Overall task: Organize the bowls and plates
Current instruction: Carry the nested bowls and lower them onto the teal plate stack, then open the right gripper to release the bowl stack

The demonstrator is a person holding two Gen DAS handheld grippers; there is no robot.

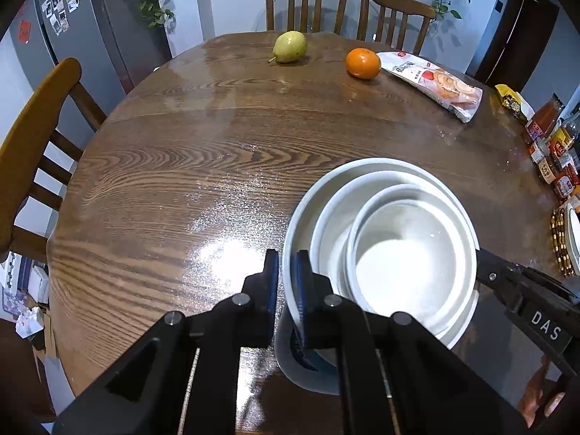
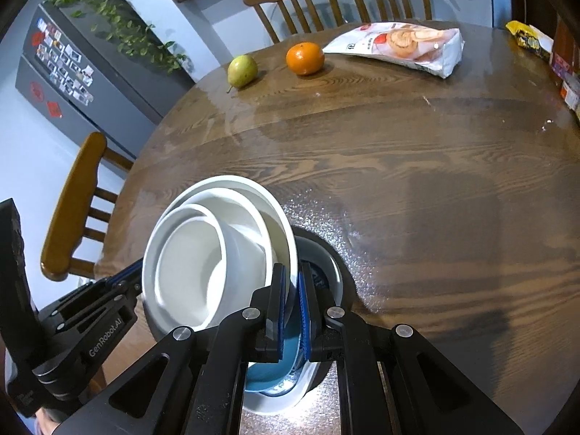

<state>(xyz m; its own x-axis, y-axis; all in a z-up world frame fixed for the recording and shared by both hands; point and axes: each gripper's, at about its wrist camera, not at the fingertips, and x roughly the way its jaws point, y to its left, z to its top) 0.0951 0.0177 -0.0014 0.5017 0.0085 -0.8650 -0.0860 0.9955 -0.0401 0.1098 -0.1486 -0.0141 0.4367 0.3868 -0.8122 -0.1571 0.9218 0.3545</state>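
Left gripper (image 1: 286,275) pinched the near rim of the largest white ceramic bowl (image 1: 377,166), jaws narrow, rim between them. Right gripper (image 2: 291,290) was clamped on the opposite rim. 3 nested white bowls sat tilted above a blue-patterned plate (image 2: 279,380) on the round wooden table (image 2: 398,163). Stack looked heavy, rigid, glossy, fragile; 2-sided rim holds suited it.

Nested white bowls (image 1: 395,250) atop plates (image 2: 290,380)
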